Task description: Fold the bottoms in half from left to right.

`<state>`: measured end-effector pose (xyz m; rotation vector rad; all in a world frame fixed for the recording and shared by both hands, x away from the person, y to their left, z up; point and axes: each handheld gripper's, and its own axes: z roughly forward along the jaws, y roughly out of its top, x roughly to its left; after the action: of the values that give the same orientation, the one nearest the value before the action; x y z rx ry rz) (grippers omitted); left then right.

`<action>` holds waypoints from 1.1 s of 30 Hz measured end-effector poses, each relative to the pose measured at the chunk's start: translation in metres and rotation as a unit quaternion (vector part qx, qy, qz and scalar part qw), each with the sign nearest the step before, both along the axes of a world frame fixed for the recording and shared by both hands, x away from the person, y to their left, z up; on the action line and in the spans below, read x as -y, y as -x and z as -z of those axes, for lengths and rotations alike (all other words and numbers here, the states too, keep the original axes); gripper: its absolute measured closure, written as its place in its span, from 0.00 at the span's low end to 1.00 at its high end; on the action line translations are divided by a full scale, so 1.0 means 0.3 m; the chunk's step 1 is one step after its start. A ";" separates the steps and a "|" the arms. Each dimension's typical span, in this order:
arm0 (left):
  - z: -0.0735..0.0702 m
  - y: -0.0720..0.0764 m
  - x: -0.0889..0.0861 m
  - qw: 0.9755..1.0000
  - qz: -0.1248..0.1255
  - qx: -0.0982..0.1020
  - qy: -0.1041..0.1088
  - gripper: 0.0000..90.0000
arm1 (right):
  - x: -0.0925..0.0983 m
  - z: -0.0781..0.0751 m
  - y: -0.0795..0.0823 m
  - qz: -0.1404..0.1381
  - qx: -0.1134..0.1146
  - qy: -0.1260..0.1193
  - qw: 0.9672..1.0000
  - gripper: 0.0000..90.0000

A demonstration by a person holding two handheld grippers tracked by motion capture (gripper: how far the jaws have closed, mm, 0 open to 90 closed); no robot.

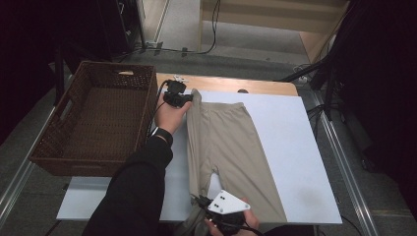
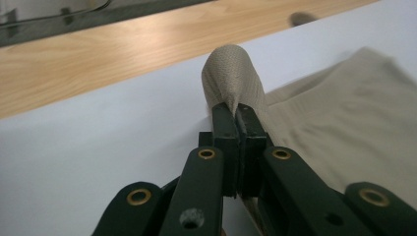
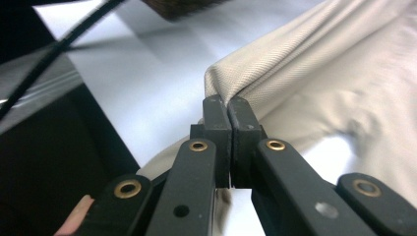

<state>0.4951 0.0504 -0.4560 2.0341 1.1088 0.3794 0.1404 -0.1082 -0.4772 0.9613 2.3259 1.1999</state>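
While both jaws pinch beige trousers (image 1: 231,142) | left gripper (image 1: 189,100) | right gripper (image 1: 200,200)

We hold one gripper in each hand. Our left arm, in a dark sleeve, reaches forward across the table from the bottom edge of the high view, wrist extended, with a dark band at the wrist. Our left hand (image 1: 169,117) wraps the body of the left gripper (image 1: 189,101), which points to the right — its fingers (image 2: 227,129) are pressed flat together, a fold of the beige garment (image 1: 231,147) pinched between them. Our right hand (image 1: 231,227) sits low at the near edge, under the grey plate. The right gripper (image 1: 196,199) points forward-left — its fingers (image 3: 216,123) are likewise clamped together on the garment's edge.
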 end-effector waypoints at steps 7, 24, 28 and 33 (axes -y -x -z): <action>-0.013 0.022 0.056 0.999 0.011 -0.004 0.051 1.00 | 0.106 -0.016 0.048 0.037 0.005 0.014 0.999 0.96; -0.019 0.026 0.234 0.996 0.045 -0.008 0.079 1.00 | 0.329 0.012 0.086 0.113 -0.023 0.007 0.993 0.96; -0.021 0.018 0.278 0.995 0.053 -0.009 0.079 1.00 | 0.375 0.017 0.087 0.126 -0.026 0.006 0.992 0.96; -0.017 0.005 0.353 0.995 0.062 -0.013 0.076 1.00 | 0.420 0.022 0.092 0.148 -0.033 0.007 0.988 0.96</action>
<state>0.4935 -0.0556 -0.4508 1.9666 0.9888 0.2010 0.1127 -0.2342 -0.4839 1.3060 2.1396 1.0444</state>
